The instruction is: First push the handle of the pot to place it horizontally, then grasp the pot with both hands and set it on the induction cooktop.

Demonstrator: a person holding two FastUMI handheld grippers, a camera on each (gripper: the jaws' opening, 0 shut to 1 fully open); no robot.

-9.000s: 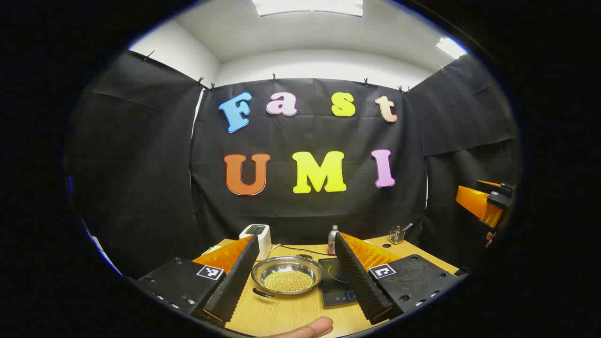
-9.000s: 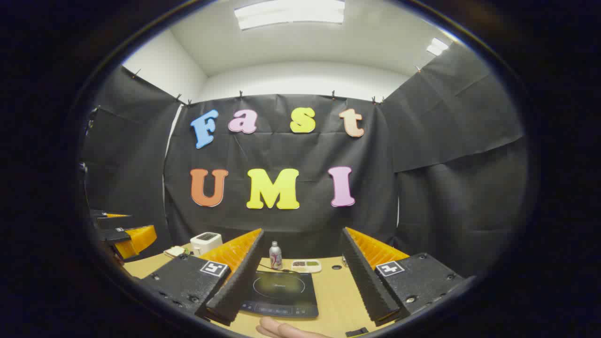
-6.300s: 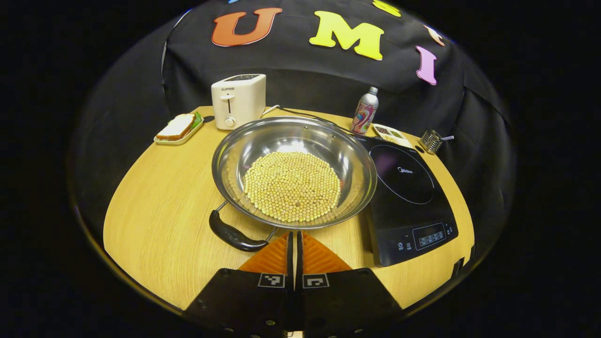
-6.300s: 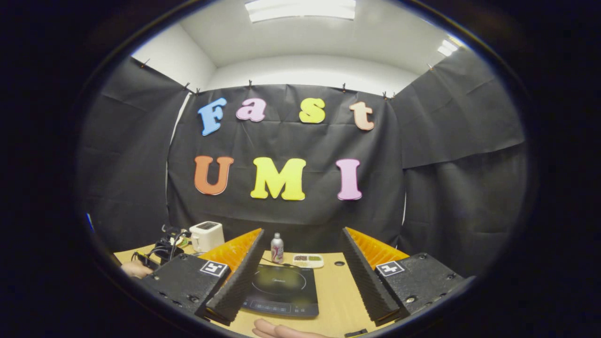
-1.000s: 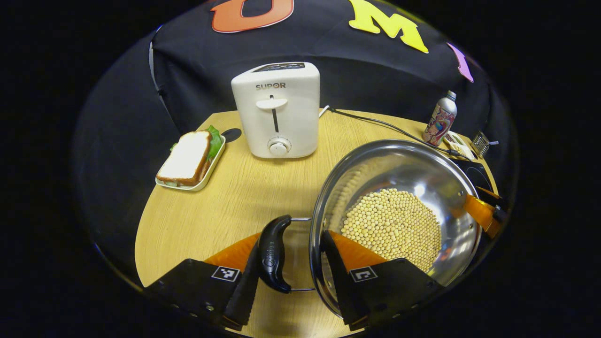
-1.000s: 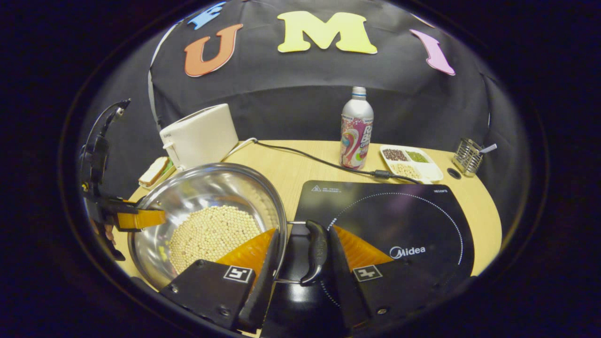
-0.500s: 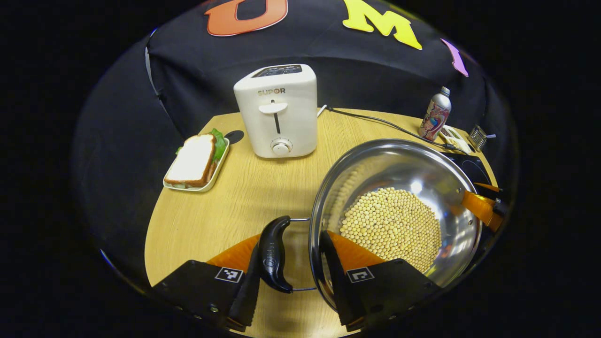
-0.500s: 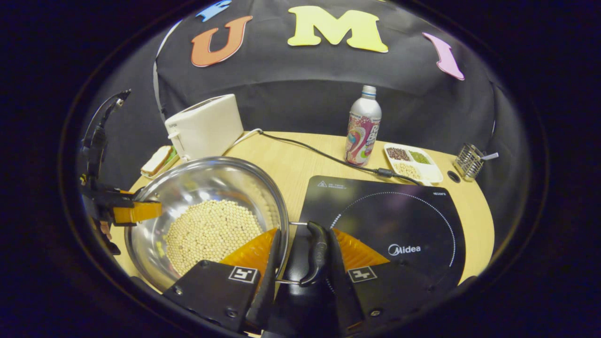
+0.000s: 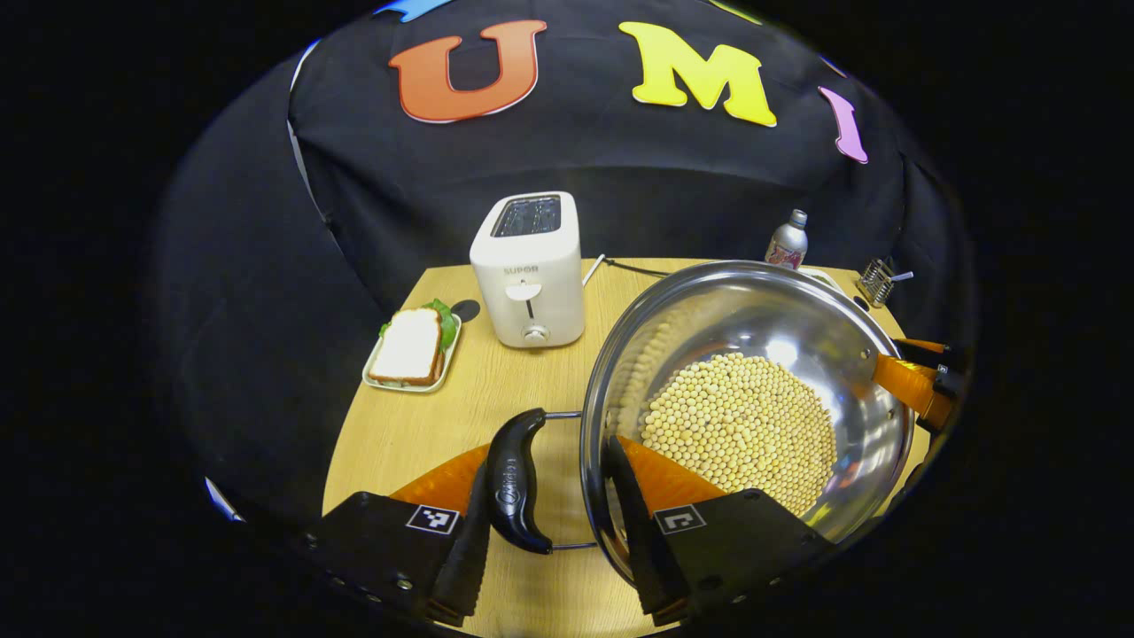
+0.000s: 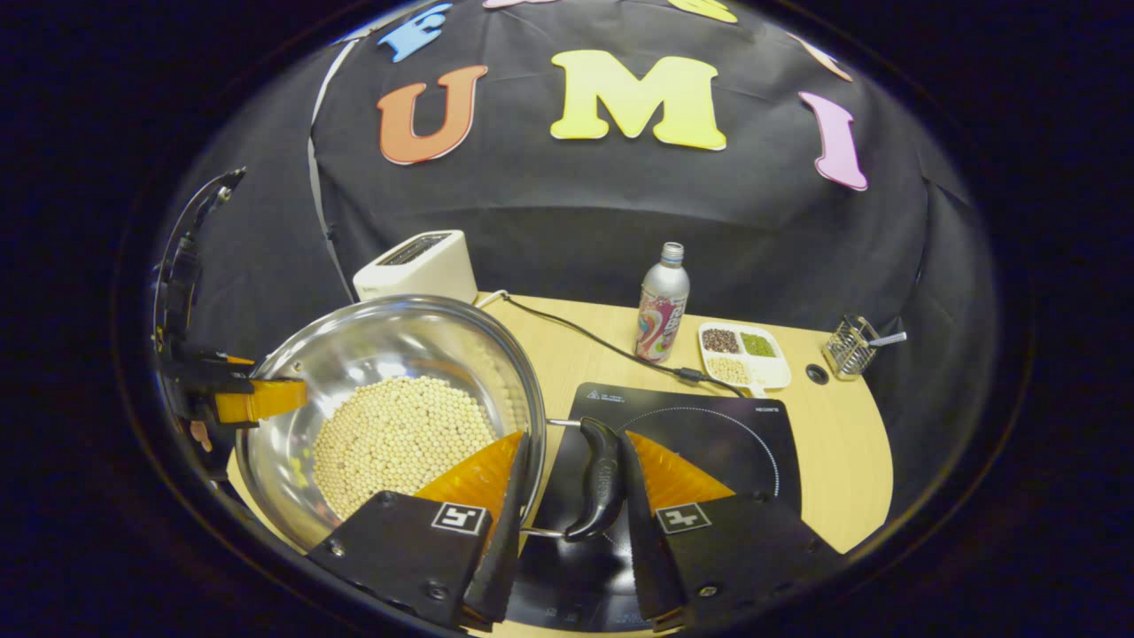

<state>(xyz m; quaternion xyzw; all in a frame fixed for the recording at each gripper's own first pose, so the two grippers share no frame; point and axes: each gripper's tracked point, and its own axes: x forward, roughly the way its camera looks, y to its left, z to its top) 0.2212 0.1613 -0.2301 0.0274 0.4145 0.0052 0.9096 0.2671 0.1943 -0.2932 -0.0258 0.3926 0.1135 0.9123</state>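
Pot (image 9: 744, 416) of beans carried between both grippers, apparently clear of the worktop (image 9: 425, 434). Left gripper (image 9: 549, 514) straddling rim and left handle (image 9: 516, 478); right gripper (image 10: 567, 505) likewise on right handle (image 10: 602, 478). Induction cooktop (image 10: 709, 434) lying right, nearer the right gripper.

Right hand-held gripper (image 10: 567, 496): fingers straddling the pot (image 10: 390, 408) rim and its black handle (image 10: 601, 483), one finger inside the bowl over the beans (image 10: 399, 439). Left hand-held gripper (image 10: 257, 399) reaching in at the far rim. Cooktop (image 10: 709, 434), bottle (image 10: 660, 306), snack tray (image 10: 744, 354), toaster (image 10: 416, 264) sitting on the tabletop (image 10: 842, 470).
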